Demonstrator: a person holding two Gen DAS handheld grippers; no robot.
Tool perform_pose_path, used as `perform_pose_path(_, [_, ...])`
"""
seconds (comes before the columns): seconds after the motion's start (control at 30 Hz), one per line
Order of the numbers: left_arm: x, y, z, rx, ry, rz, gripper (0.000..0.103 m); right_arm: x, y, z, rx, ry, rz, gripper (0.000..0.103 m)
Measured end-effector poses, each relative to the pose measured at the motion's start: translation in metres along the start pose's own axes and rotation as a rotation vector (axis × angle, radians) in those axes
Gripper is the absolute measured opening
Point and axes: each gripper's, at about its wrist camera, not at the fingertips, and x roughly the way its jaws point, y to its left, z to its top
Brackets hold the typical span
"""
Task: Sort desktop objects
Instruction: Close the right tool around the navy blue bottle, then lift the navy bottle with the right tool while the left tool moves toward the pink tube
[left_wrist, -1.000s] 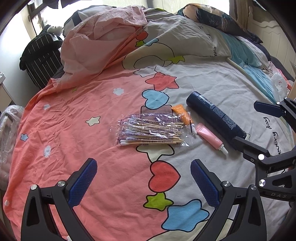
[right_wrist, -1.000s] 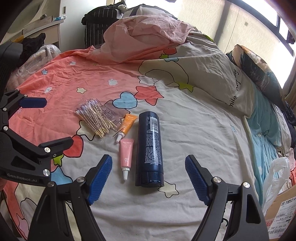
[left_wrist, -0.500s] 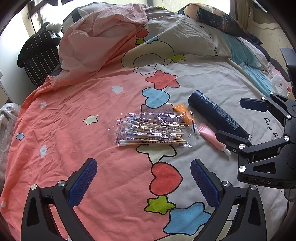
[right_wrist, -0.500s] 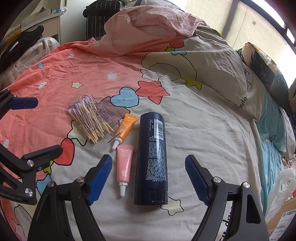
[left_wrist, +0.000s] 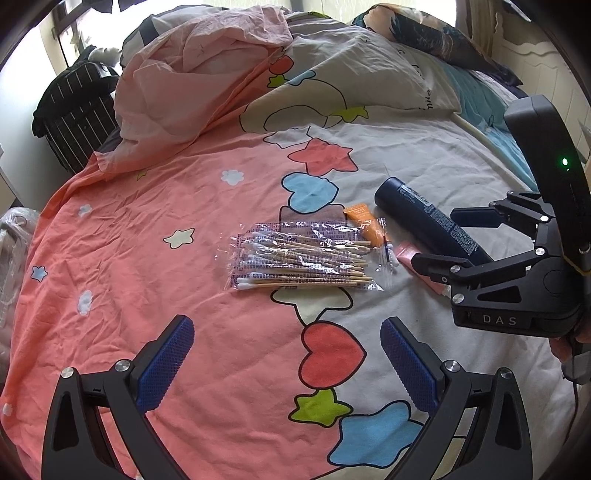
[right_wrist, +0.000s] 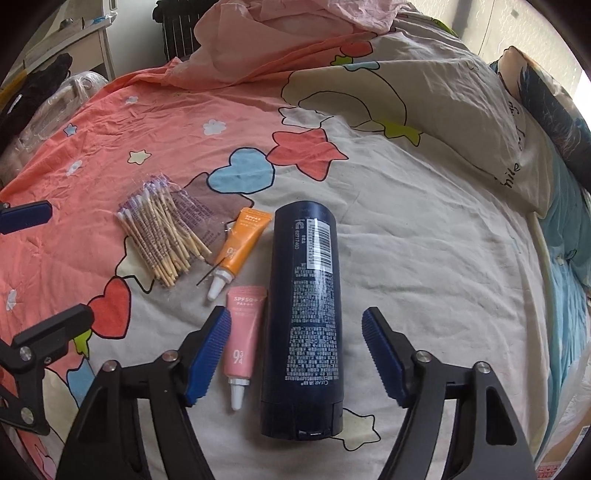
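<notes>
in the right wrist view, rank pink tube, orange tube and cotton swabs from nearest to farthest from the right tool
1. Pink tube: just inside the right tool's left pad.
2. Orange tube: farther up, left of the bottle.
3. Cotton swabs: farthest, upper left.

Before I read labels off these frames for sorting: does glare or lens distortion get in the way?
Right wrist view: a glare streak crosses the dark blue bottle, yet the pink tube print stays legible. Left wrist view: window light blows out the top edge, and the cotton swab bag glints. Both views bend and darken toward the rim.
</notes>
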Motion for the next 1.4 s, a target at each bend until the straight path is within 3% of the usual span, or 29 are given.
perform_pose_path(0.1, [0.001, -0.001, 0.000, 0.005, 0.003, 0.003, 0.103, 0.002, -0.003, 0.003, 0.013, 0.024, 0.052, 0.042])
perform_pose_path(0.3, [-0.002, -0.003, -0.001, 0.013, -0.004, 0.001, 0.103, 0.011, -0.020, 0.008, 0.097, 0.059, 0.164, 0.040])
perform_pose_path(0.77, [0.003, -0.013, -0.001, 0.036, 0.007, 0.016, 0.103, -0.030, 0.006, -0.013, -0.004, -0.019, -0.005, 0.037])
perform_pose_path(0.93, [0.004, -0.011, 0.006, 0.007, -0.002, 0.006, 0.103, -0.043, 0.005, -0.019, 0.000, -0.040, -0.027, 0.037])
perform_pose_path(1.2, [0.029, -0.003, 0.025, -0.072, 0.049, 0.030, 0.103, -0.054, -0.005, -0.020, 0.021, -0.063, -0.024, 0.037])
perform_pose_path(1.4, [0.040, -0.008, 0.042, -0.051, 0.059, 0.055, 0.103, -0.055, -0.005, -0.017, 0.013, -0.067, -0.017, 0.037])
